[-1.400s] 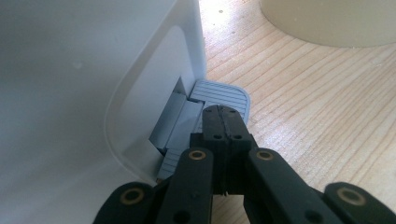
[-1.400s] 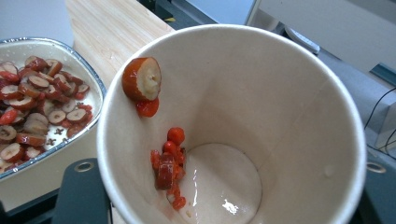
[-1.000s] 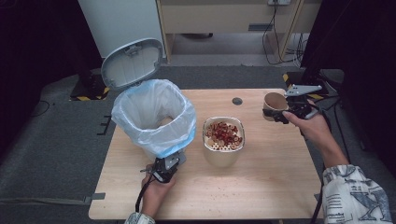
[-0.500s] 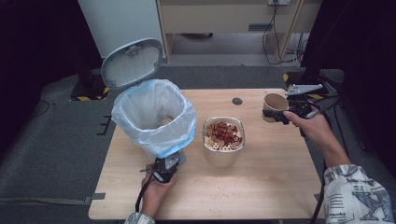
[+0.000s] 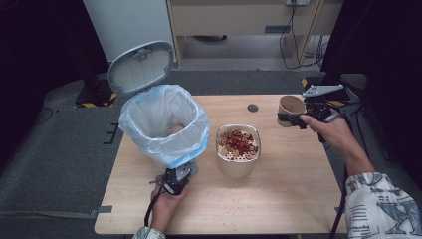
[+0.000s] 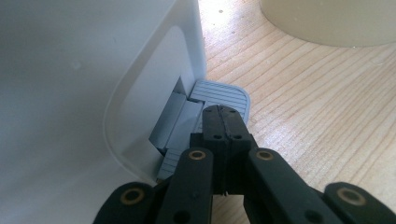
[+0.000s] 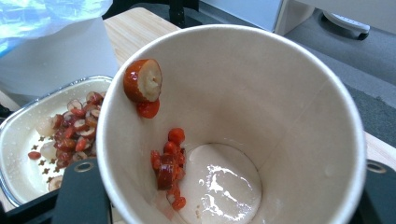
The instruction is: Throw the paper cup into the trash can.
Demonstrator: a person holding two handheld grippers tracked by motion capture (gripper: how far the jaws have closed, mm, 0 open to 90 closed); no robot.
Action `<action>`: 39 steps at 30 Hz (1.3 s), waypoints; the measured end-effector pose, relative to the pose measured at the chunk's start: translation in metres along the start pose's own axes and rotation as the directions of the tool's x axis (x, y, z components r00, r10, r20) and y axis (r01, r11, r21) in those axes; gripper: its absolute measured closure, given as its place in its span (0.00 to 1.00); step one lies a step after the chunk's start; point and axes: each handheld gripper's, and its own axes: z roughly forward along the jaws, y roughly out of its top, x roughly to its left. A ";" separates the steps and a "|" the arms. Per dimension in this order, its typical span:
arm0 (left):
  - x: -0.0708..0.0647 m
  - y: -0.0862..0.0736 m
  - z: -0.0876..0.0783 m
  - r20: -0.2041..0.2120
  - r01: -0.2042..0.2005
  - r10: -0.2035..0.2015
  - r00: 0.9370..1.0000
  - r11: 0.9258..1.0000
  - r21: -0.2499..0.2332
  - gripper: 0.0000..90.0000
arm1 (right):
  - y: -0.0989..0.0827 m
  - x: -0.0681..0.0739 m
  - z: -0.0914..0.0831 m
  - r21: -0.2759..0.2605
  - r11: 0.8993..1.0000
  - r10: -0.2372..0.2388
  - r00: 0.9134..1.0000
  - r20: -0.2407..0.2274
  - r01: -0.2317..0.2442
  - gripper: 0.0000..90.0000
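Note:
A white pedal bin (image 5: 164,124) lined with a blue-white bag stands at the table's left, its grey lid (image 5: 142,67) raised. My left gripper (image 5: 176,180) is at the bin's foot. Its jaws are shut, with the tips (image 6: 224,114) resting on the grey pedal (image 6: 222,93). My right gripper (image 5: 300,118) is shut on a paper cup (image 5: 291,105), held tilted above the table's far right. Inside the cup (image 7: 280,93) a date slice (image 7: 142,79) and several red bits (image 7: 168,163) cling to the wet wall. A cream bowl (image 5: 238,164) of red and white pieces stands mid-table.
The same bowl's rim (image 7: 18,116) lies below and left of the cup. A small dark disc (image 5: 253,107) is set in the tabletop at the back. Bare wood stretches along the front and right (image 5: 288,199). The bin wall (image 6: 93,70) is close on my left gripper's left.
Hardly anything has moved. The cup in my right gripper looks tipped slightly more; the left gripper stays on the pedal and the lid stays up.

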 end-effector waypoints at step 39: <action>0.001 0.001 0.000 0.014 -0.026 0.026 1.000 1.000 0.001 0.99 | 0.055 0.028 0.012 -0.005 1.000 -0.018 0.999 -0.041 0.017 0.35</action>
